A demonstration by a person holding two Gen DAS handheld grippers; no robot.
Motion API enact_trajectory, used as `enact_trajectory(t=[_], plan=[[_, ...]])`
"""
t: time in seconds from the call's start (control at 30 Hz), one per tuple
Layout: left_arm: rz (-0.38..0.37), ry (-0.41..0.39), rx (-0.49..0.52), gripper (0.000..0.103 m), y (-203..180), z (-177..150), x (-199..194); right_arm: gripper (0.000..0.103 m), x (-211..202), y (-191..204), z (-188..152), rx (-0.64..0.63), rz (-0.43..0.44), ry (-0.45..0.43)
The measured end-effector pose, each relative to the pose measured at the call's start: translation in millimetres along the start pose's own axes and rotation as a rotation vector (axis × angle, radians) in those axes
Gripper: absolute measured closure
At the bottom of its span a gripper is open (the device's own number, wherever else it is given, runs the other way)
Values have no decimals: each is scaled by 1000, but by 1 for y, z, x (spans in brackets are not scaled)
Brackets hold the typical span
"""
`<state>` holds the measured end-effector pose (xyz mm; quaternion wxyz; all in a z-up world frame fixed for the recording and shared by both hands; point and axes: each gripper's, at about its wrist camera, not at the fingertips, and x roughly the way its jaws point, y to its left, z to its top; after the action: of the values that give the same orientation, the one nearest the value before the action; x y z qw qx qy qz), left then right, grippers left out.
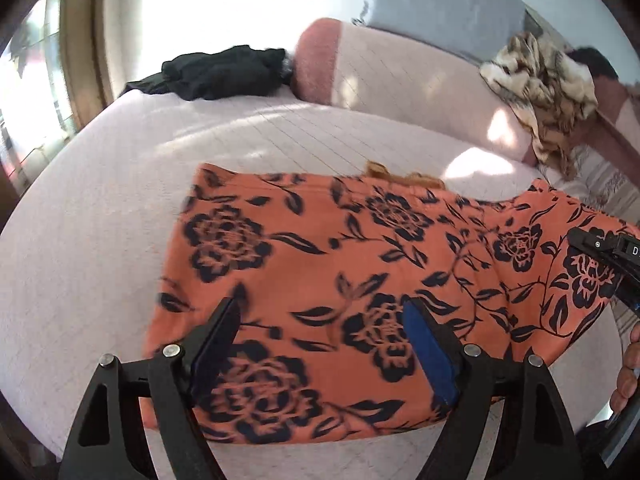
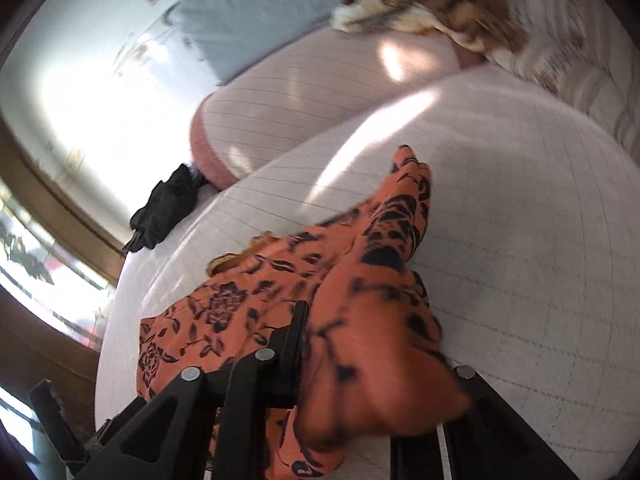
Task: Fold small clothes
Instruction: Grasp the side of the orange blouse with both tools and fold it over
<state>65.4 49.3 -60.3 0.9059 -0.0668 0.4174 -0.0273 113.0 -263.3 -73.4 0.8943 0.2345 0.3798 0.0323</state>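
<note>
Right gripper (image 2: 360, 360) fingers seemingly pinching bunched orange floral garment (image 1: 320, 264); left gripper (image 1: 324, 336) fingers spread above it, on quilted bedspread (image 1: 100, 220).

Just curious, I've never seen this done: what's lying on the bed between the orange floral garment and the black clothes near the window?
Nothing: in the left wrist view, only bare bed cover separates the garment from the black clothes.

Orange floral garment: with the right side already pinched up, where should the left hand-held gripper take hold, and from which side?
Probably the near left edge of the orange floral garment, approached from the near side. The left hand-held gripper hangs open above flat cloth, where nothing bunches; the right hand-held gripper holds a gathered fold.
</note>
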Motion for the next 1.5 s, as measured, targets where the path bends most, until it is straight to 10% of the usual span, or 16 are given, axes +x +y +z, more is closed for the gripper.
enact_trajectory(t=[0.17,0.3,0.4,0.67,0.83,0.93,1.27,1.43,1.5], plan=[[79,-92,-229,19,98,-6,-36,83,-14,139,-23,-346,77,-44],[154,-99,-362,19,152,-22,-29,83,30,214,-90,-530,126,108],[142,-69,-396,19,167,-31,-15,83,94,228,-140,-596,69,307],[100,-98,-422,19,174,-33,-18,84,43,264,-107,-617,102,171],[118,-104,-422,19,176,-37,-20,69,86,266,-158,-648,124,289],[133,-111,-415,19,177,-39,-22,20,72,263,-163,-618,271,248],[-41,-111,-215,19,100,-26,-35,18,2,207,-146,-433,366,172],[-67,29,-165,19,57,-14,5,18,-17,163,-130,-334,337,120],[-70,121,-178,35,50,-13,32,18,-19,149,-122,-293,340,108]])
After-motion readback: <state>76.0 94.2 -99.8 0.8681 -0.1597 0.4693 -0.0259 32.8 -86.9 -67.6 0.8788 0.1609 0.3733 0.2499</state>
